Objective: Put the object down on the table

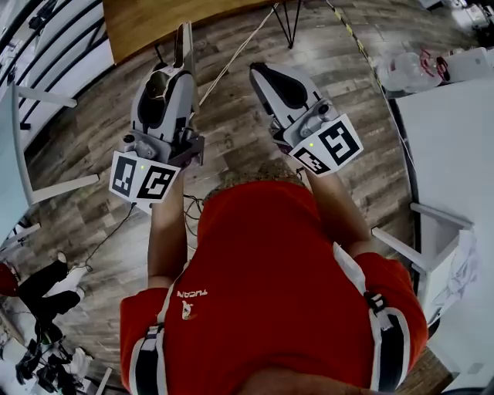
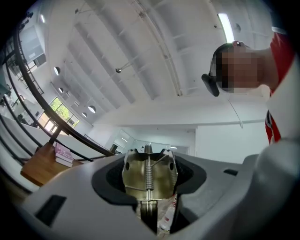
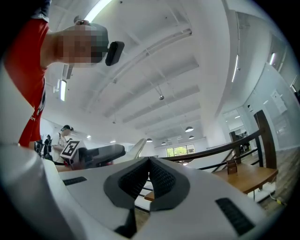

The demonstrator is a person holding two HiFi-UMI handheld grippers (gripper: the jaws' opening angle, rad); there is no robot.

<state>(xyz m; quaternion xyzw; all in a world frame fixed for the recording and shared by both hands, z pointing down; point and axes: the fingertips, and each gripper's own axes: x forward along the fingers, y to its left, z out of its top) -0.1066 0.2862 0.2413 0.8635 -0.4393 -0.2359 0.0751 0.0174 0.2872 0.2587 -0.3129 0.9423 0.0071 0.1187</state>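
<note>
The left gripper [image 1: 171, 81] is clamped on a metal tool [image 2: 150, 173]. In its own view the shiny piece fills the gap between the two dark pads, which press on it from either side. A coiled spring runs down the middle of the tool. The jaws stand fairly wide, held apart by the tool. In the head view a thin, pale part of the tool sticks out past the far end of the jaws. What kind of tool it is I cannot tell.

The right gripper [image 1: 261, 73] holds nothing. Its ribbed pads [image 3: 161, 178] meet at the tips with no gap there.

Both grippers are held in front of a person in a red shirt [image 1: 270, 285] and point away and slightly upward. The left one is at the left and the right one just beside it. Their marker cubes are on the near ends.

The tool is up in the air over the wooden floor [image 1: 231, 116], not on any surface. A white table [image 1: 451, 162] is at the right, well apart from the tool, with plastic bottles [image 1: 405, 69] by its far corner. A wooden table [image 1: 154, 23] is at the far side beyond the left gripper, and books [image 2: 63, 154] rest on it. A cable [image 1: 239, 50] crosses the floor between the grippers.
</note>
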